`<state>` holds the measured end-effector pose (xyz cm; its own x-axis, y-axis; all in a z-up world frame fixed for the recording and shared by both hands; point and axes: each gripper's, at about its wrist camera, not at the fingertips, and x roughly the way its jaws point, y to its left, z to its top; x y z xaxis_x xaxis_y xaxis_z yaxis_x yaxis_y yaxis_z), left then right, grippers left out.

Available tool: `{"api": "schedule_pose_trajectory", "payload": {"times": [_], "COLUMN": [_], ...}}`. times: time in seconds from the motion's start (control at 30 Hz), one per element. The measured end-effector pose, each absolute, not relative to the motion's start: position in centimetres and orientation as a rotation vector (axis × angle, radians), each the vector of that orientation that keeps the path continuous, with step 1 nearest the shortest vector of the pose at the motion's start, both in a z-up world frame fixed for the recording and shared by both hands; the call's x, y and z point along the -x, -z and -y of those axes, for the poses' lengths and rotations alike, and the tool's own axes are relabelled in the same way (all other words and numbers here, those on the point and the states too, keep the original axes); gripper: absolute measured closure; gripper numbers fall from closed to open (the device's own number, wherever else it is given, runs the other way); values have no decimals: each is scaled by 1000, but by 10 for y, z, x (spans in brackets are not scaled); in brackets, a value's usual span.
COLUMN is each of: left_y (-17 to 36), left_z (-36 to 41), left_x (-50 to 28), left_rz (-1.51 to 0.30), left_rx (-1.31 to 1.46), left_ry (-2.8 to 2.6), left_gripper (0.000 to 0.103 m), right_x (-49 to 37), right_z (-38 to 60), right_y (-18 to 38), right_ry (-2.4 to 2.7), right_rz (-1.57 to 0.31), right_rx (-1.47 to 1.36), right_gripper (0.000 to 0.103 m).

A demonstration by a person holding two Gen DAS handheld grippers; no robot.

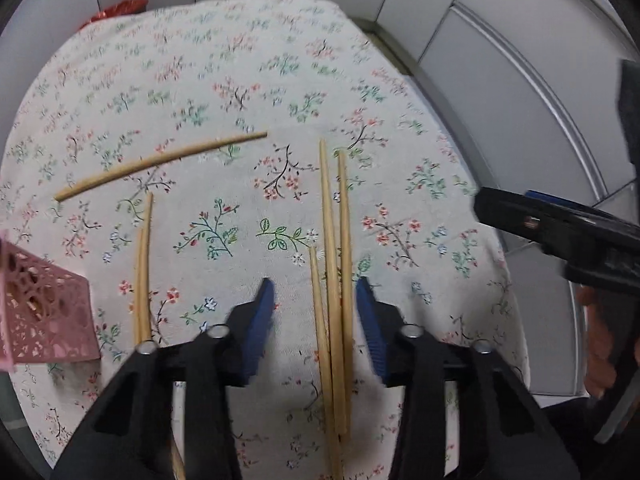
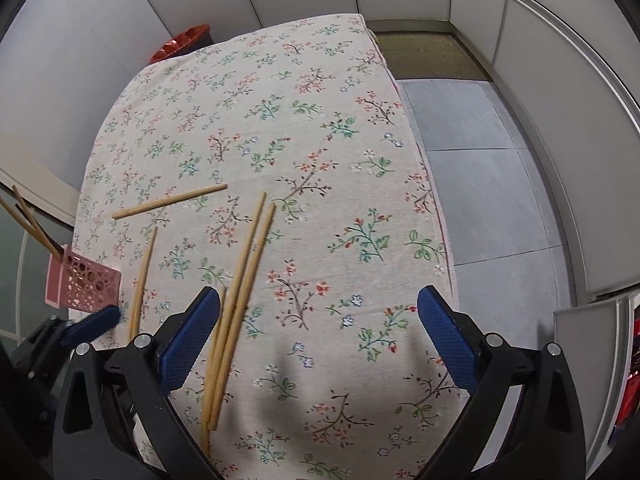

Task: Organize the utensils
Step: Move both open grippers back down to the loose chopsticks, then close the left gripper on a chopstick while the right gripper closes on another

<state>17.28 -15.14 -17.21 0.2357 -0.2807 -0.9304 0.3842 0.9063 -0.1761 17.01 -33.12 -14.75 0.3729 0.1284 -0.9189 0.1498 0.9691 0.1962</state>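
Chopsticks [image 1: 334,280] run between released left tongs [image 1: 316,292], ends hidden; right tongs [image 2: 320,300] released.

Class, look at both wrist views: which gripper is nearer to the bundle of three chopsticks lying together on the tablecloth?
Left. The left gripper straddles the bundle of three chopsticks, pads not yet pressing. The right gripper hangs open beside the bundle, which lies outside its left finger.

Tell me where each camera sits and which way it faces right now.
Left wrist: on the left tongs, looking steeply down at the chopstick bundle between its pads; right tongs and a hand at right.
Right wrist: on the right tongs, open, angled down at the cloth; left tongs' tip at left.
Shared: bundle, pink holder, cloth.
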Motion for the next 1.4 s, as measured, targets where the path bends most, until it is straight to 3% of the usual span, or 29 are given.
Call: {"api": "schedule_pose_trajectory", "payload": {"times": [0.3,0.5,0.57,1.03,1.1,1.2,1.27,1.4], "left_y": [204,211,214,146,134,120,113,104], "left_z": [168,173,176,129,122,107,99,85], "left_x": [-193,-197,-197,-173,-170,-162,-157,-152], "left_rz": [-1316,-1319,-1309,-1149,-1121,-1087,-1070,-1044], "left_rx": [-125,-151,-181,-135,-132,-109,-100,-92], "left_ry": [424,416,396,380,384,397,402,409], "left_gripper": [88,88,97,98,98,98,98,98], "right_x": [-170,-170,-170,-187,-193,-202,-210,-221], "right_z": [346,347,347,326,321,316,313,306], "right_y": [155,157,157,172,175,181,189,201], "right_ry": [40,41,41,40,39,45,42,29], "right_rz": [-1219,-1229,-1232,-1269,-1271,-1281,-1300,-1327], "right_rx": [-287,-287,-291,-291,-299,-324,-360,-419], "right_gripper": [8,8,8,9,13,29,47,68]}}
